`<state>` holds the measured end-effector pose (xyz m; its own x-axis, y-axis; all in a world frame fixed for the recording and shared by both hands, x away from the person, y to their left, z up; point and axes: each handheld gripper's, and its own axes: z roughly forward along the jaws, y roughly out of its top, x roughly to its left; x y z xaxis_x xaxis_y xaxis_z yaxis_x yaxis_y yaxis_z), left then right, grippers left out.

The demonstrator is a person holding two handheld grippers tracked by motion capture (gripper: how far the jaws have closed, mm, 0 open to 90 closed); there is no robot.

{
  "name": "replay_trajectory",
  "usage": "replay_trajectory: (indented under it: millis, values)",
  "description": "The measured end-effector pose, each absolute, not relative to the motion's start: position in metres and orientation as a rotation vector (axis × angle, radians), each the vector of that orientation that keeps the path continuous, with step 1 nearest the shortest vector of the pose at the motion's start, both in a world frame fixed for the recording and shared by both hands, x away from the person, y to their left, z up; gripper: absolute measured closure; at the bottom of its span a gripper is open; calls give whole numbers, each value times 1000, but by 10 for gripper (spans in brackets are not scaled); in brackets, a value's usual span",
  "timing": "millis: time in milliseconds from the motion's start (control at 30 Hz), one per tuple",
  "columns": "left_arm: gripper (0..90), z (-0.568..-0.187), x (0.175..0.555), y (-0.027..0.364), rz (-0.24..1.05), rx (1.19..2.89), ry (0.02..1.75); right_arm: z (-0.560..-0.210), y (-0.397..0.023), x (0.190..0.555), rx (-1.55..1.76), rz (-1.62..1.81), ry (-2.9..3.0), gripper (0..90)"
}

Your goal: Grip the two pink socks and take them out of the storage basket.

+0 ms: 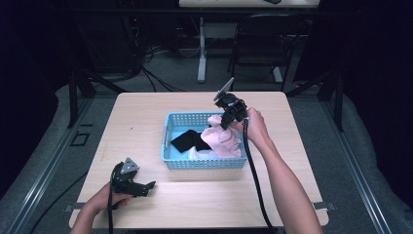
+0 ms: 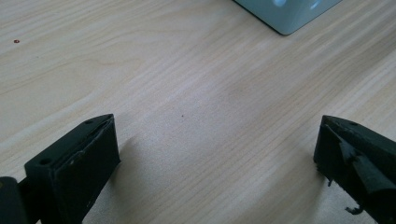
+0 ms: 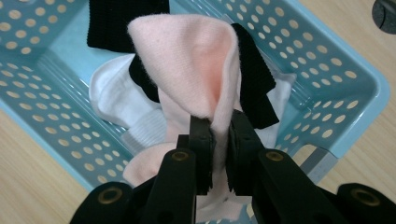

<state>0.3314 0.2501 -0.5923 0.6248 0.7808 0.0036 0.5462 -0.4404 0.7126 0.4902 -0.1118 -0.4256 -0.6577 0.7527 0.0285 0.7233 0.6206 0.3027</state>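
1. The table (image 1: 146, 117) fills the middle of the high view, and the blue basket (image 1: 168, 146) sits at its centre. I judge the job to be taking socks out of that basket, and it looks barely started: no sock lies on the bare wood yet.
2. In the basket I count a black sock (image 1: 187, 141) at the left and a white sock (image 3: 112, 105) under the others; there may be more beneath, but the pile hides it.
3. The pink sock (image 3: 196, 60) is the one in hand. In the right gripper view it rises from the bottom centre of the frame, folded over at the top, with its lower part trailing into the basket.
4. My right gripper (image 3: 219, 135) is clamped narrow on that sock, the fabric pinched between both pads. In the high view it hangs over the basket's upper right corner.
5. My left gripper (image 2: 215, 163) rests at the lower left of the table, well apart from the basket, jaws wide with nothing but wood between them.
6. Left to do: lift the pink sock clear, set it down, then the others.
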Motion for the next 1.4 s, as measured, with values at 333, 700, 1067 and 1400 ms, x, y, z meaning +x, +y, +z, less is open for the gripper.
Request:
replay_trajectory:
  millis: [333,700,1067,1400]
  values:
    - [0,-592,331,250,437,2156,1036,-402,-111,482,1223,464,2741,822]
    - [0,-592,331,250,437,2156,1036,-378,-122,471,1217,503,2725,820]
    - [0,-592,331,250,437,2156,1036,-359,-150,460,1239,494,2691,819]
    - [0,-592,331,250,437,2156,1036,-350,-198,445,1330,525,2633,820]
